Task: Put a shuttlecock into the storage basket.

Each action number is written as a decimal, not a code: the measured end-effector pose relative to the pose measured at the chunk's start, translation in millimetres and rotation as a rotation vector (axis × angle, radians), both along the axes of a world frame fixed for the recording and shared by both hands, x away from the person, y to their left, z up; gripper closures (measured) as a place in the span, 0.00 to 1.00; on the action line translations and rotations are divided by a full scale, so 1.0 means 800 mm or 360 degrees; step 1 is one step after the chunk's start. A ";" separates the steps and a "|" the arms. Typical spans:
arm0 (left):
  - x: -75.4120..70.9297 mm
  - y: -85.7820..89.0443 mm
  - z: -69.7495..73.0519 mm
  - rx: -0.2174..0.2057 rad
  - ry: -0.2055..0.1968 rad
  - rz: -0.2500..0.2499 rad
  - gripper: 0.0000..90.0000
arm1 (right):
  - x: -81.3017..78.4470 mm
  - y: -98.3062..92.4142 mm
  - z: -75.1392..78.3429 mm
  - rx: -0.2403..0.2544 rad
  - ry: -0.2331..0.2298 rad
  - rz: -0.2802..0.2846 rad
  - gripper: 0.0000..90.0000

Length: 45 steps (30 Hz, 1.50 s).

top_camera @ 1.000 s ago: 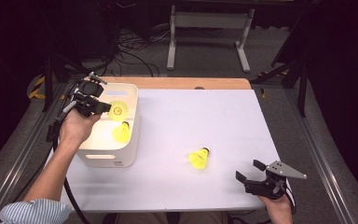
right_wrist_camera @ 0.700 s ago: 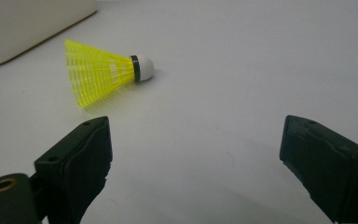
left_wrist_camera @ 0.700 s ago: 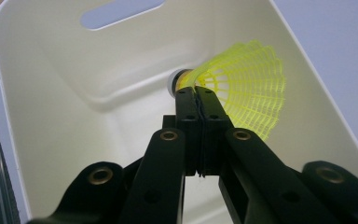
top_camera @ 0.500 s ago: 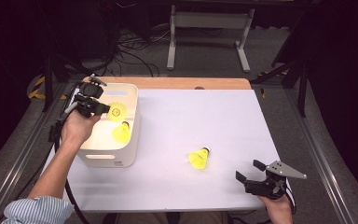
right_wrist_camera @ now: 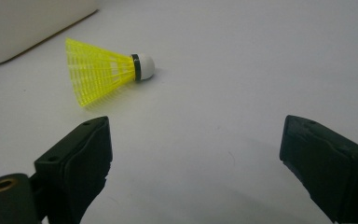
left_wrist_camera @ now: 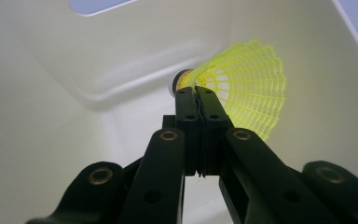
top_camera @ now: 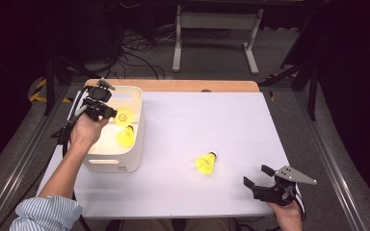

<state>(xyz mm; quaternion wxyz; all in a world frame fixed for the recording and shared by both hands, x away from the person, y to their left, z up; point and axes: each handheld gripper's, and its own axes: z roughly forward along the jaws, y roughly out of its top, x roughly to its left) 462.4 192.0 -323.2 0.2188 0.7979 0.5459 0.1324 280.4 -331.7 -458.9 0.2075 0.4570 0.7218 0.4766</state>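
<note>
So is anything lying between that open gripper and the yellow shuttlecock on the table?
Nothing visible does. The right gripper stands open, and bare white table runs from it to the shuttlecock, which lies on its side.

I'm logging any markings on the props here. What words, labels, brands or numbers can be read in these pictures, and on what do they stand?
No text can be read.
White bin: a small dark label on its front wall, too small to read.
Shuttlecock in the bin: a dark mark on its yellow skirt, blurred.
Shuttlecock on the table: no markings visible.
</note>
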 end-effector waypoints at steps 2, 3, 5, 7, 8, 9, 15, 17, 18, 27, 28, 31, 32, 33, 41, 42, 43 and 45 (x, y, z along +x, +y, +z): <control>0.004 0.000 -0.004 -0.0005 0.0011 0.0010 0.99 | 0.000 0.000 0.000 0.0003 0.0001 -0.0002 0.11; 0.006 0.000 -0.005 -0.0005 0.0018 0.0010 0.99 | 0.000 0.000 0.000 0.0005 0.0001 -0.0003 0.11; 0.008 0.000 -0.008 -0.0008 0.0022 0.0021 0.99 | 0.000 -0.001 0.000 0.0006 -0.0001 -0.0003 0.11; 0.011 0.000 -0.010 -0.0009 0.0027 0.0028 0.99 | 0.000 -0.001 0.000 0.0007 0.0001 -0.0002 0.11; 0.012 0.000 -0.011 -0.0008 0.0032 0.0030 0.99 | 0.000 -0.001 0.000 0.0007 0.0001 -0.0001 0.11; 0.013 0.000 -0.012 -0.0009 0.0033 0.0032 0.99 | 0.000 -0.001 0.000 0.0007 0.0001 -0.0001 0.11; 0.019 -0.001 -0.017 -0.0001 0.0048 0.0048 0.99 | 0.000 -0.001 0.000 0.0011 0.0000 0.0000 0.11; 0.020 -0.002 -0.020 0.0012 0.0055 0.0049 0.99 | 0.000 -0.001 0.000 0.0011 0.0000 0.0002 0.11; 0.021 -0.002 -0.021 0.0012 0.0062 0.0049 0.99 | 0.000 -0.001 0.000 0.0011 0.0001 0.0002 0.11; 0.025 0.000 -0.028 0.0005 0.0086 0.0062 0.99 | 0.000 -0.001 0.000 0.0009 0.0004 0.0004 0.11; 0.025 0.000 -0.028 0.0002 0.0086 0.0062 0.99 | 0.000 -0.001 0.000 0.0007 0.0000 0.0005 0.11; 0.025 0.000 -0.030 -0.0005 0.0090 0.0061 0.99 | 0.000 -0.001 0.000 0.0008 0.0005 0.0005 0.11; 0.025 0.000 -0.030 -0.0008 0.0093 0.0060 0.99 | 0.000 -0.001 0.000 0.0008 0.0005 0.0005 0.11; 0.025 0.000 -0.030 -0.0011 0.0095 0.0059 0.99 | 0.000 -0.001 0.000 0.0009 0.0005 0.0005 0.11; 0.023 0.003 -0.029 -0.0060 0.0104 0.0066 0.81 | 0.000 -0.001 0.000 0.0006 0.0006 0.0009 0.11; 0.022 0.003 -0.027 -0.0065 0.0103 0.0064 0.77 | 0.000 0.000 0.000 0.0004 0.0006 0.0010 0.11; 0.021 0.003 -0.026 -0.0070 0.0100 0.0059 0.74 | 0.000 0.000 0.000 0.0002 0.0006 0.0009 0.11; 0.018 0.002 -0.024 -0.0080 0.0096 0.0053 0.69 | 0.000 0.000 0.000 0.0002 0.0005 0.0012 0.11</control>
